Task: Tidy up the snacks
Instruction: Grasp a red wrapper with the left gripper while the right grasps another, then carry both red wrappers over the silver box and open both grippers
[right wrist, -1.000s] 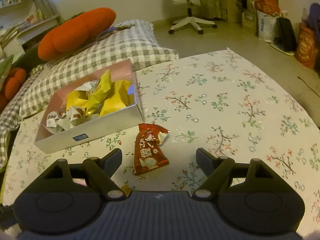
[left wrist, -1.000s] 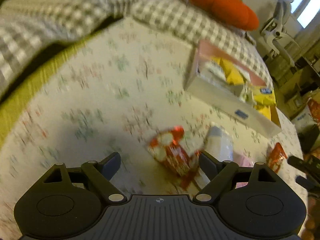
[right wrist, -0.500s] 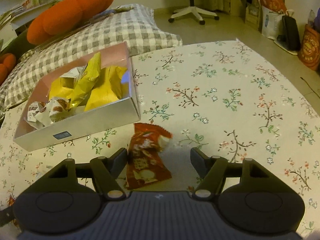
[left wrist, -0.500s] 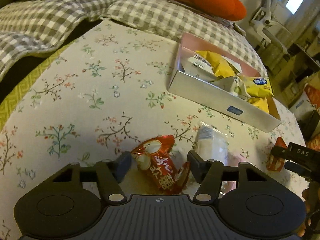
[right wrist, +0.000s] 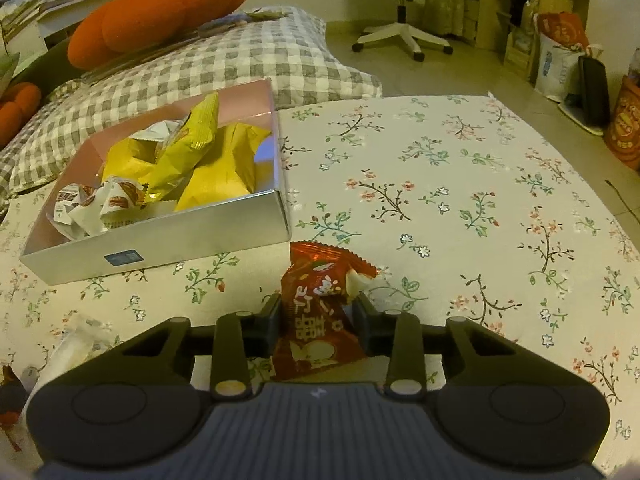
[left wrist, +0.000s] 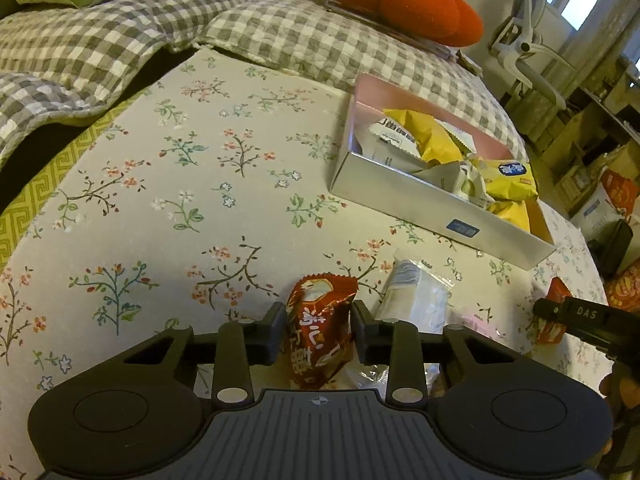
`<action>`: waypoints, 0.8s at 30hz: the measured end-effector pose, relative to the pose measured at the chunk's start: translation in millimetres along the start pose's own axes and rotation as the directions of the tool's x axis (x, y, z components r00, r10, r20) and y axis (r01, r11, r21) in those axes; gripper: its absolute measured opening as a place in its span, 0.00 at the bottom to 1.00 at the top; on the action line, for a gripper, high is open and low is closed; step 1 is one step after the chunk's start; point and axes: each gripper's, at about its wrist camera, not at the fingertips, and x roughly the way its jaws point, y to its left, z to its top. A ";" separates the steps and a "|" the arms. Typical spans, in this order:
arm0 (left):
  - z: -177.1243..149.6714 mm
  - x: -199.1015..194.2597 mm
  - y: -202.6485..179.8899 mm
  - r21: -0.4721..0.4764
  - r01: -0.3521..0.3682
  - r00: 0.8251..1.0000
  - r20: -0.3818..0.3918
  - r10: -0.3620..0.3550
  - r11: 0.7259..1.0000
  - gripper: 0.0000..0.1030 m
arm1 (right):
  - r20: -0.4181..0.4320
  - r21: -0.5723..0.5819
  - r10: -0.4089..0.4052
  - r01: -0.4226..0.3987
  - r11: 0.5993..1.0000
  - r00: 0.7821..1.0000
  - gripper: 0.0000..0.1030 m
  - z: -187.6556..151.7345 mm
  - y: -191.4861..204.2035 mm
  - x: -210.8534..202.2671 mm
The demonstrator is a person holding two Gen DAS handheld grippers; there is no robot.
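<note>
Left wrist view: left claw [left wrist: 319, 330], jaws just closing, pinches crinkly red foil snack packet [left wrist: 320, 334] mid-body on floral-cloth worktop [left wrist: 168, 184]; light, soft, likely slippery.

Right wrist view: right claw [right wrist: 318, 320], also just closing, clamps second red foil packet [right wrist: 320, 308] nr silver cardboard box [right wrist: 160, 236] w/ yellow snacks.

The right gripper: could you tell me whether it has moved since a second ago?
Yes. The right gripper has come closer to the silver box, and its jaws have just been closing onto the red snack packet.

A home: checked pillows [left wrist: 280, 32], floral bedsheet [right wrist: 440, 184], desk chair [right wrist: 404, 20]
</note>
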 end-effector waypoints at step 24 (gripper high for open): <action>7.4 -9.8 29.1 -0.195 0.106 0.994 0.047 -0.099 0.975 0.24 | 0.070 0.024 0.102 -0.104 0.994 0.992 0.31 0.2 5.6 -27.9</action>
